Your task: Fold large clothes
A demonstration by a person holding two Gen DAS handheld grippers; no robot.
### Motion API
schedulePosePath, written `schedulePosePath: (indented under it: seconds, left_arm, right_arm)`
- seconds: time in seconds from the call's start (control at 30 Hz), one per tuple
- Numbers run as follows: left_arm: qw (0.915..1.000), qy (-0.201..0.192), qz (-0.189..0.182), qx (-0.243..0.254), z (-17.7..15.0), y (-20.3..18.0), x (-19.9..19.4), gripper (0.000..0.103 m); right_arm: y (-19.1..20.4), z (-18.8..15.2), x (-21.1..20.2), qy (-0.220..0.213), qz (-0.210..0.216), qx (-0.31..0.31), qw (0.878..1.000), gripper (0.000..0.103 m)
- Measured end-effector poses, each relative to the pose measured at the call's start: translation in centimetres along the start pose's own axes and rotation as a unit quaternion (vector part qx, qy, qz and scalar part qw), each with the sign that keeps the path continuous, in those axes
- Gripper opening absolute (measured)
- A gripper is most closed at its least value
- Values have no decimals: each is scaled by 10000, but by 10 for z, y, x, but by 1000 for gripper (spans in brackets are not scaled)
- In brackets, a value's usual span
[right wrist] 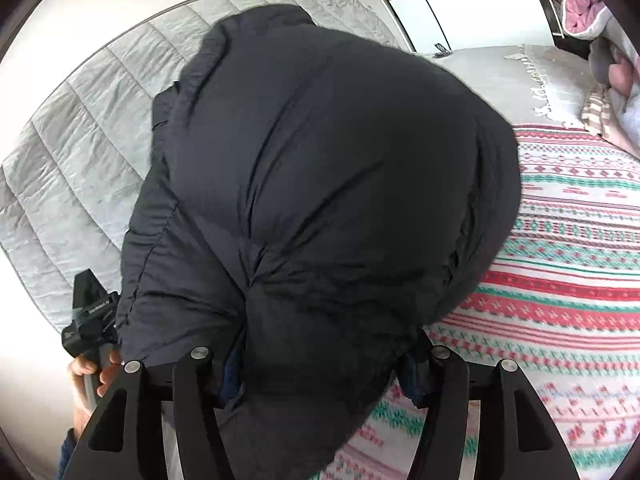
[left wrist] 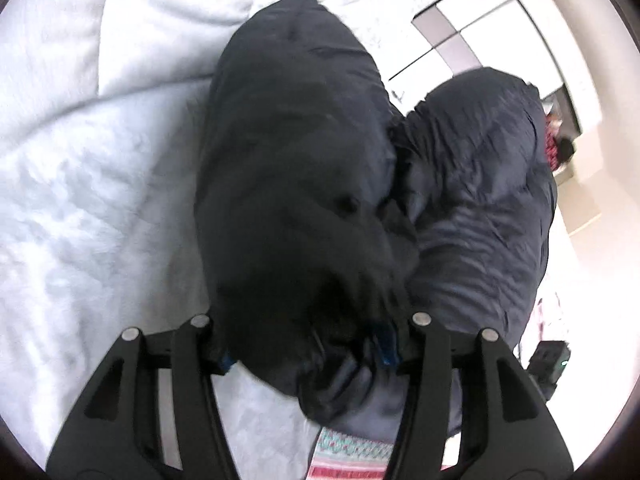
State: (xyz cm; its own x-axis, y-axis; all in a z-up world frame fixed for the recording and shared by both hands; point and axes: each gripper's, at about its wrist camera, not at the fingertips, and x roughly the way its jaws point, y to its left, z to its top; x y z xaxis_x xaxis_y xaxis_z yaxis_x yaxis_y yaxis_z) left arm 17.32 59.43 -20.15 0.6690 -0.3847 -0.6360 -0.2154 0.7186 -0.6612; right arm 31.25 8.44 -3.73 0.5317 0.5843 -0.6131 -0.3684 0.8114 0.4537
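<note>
A dark navy puffy jacket [left wrist: 296, 160] [right wrist: 320, 160] lies bunched on the bed and fills the middle of both views. In the left wrist view it shows as two bulging lobes side by side. My left gripper [left wrist: 306, 352] stands at its near edge with the jaws wide apart. Fabric bulges between them and covers most of the fingertips; a blue pad [left wrist: 386, 344] peeks out. My right gripper [right wrist: 316, 380] is at another near edge, jaws also wide, with fabric draped over and between the hidden fingertips. The left gripper's body [right wrist: 90, 320] shows at the lower left of the right wrist view, held by a hand [right wrist: 90, 372].
A pale grey quilt [left wrist: 80, 160] [right wrist: 80, 100] covers the bed's left part. A red, green and white patterned blanket [right wrist: 560, 260] [left wrist: 352, 452] lies to the right and under the jacket. Pink and white bedding [right wrist: 600, 20] is piled at the far right. A wardrobe [left wrist: 460, 28] stands behind.
</note>
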Motion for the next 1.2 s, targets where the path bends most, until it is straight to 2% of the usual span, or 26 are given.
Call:
schedulePosePath:
  seconds: [0.07, 0.13, 0.2, 0.27, 0.33, 0.4, 0.47, 0.53, 0.57, 0.67, 0.7, 0.77, 0.8, 0.87, 0.97, 1.0, 1.03, 1.1, 1.13, 1.2]
  left_arm:
    - [9999, -92, 96, 5, -5, -9, -19, 56]
    - [9996, -235, 135, -91, 10, -37, -66, 59]
    - [9984, -455, 340, -55, -3, -40, -100, 60]
    - [9963, -700, 483, 106, 9, -62, -106, 62]
    - [9938, -897, 509, 414, -5, -101, -107, 67]
    - [9916, -911, 485, 778, -11, -153, -85, 72]
    - [9910, -821, 410, 980, -7, -170, -80, 73]
    - [9924, -630, 128, 1047, 0, -188, -59, 73]
    - [9932, -591, 59, 998, 12, -186, -53, 73]
    - [9914, -861, 552, 822, 45, -169, -44, 73]
    - [9921, -835, 507, 781, 55, -161, -39, 74]
    - [9967, -627, 121, 505, 86, -134, -24, 75]
    - [9979, -561, 154, 296, 103, -120, -15, 75]
    - [9977, -445, 510, -11, 138, -101, 2, 75]
    - [9957, -150, 903, 138, 175, -96, 39, 76]
    - [9957, 87, 904, 190, 182, -96, 58, 77]
    - [9962, 271, 803, 177, 184, -98, 73, 77]
    - [9966, 700, 361, 226, 185, -103, 110, 77]
    - [9959, 781, 191, 415, 183, -110, 120, 77]
    - [9887, 985, -322, 1085, 170, -140, 142, 77]
  right_arm:
    - [1, -5, -11, 29, -56, -89, 9999, 65]
    - [6, -13, -23, 29, -107, -269, 9996, 65]
    - [8, -17, -35, -11, -137, -419, 9990, 65]
    - [14, -27, -49, -81, -94, -479, 9988, 65]
    - [16, -31, -61, -220, -64, -453, 9987, 66]
    - [16, -28, -67, -357, -102, -389, 9986, 66]
    - [12, -15, -65, -464, -183, -187, 9986, 66]
    - [9, -3, -60, -514, -156, -13, 9986, 66]
    - [6, 7, -57, -522, -170, 117, 9984, 66]
    - [13, 33, -40, -527, -196, 124, 9983, 66]
    - [17, 41, -36, -520, -212, 91, 9984, 66]
    - [28, 67, -10, -425, -325, 30, 9986, 67]
    - [31, 75, 0, -410, -395, 34, 9984, 68]
    - [33, 86, 12, -434, -411, 98, 9982, 69]
    - [27, 91, 20, -508, -333, 342, 9976, 71]
    - [26, 92, 20, -496, -312, 358, 9976, 73]
    - [24, 95, 22, -454, -334, 342, 9978, 73]
    - [23, 100, 21, -371, -360, 303, 9982, 74]
    - [23, 102, 20, -358, -346, 300, 9983, 74]
    - [20, 110, 19, -298, -336, 373, 9983, 77]
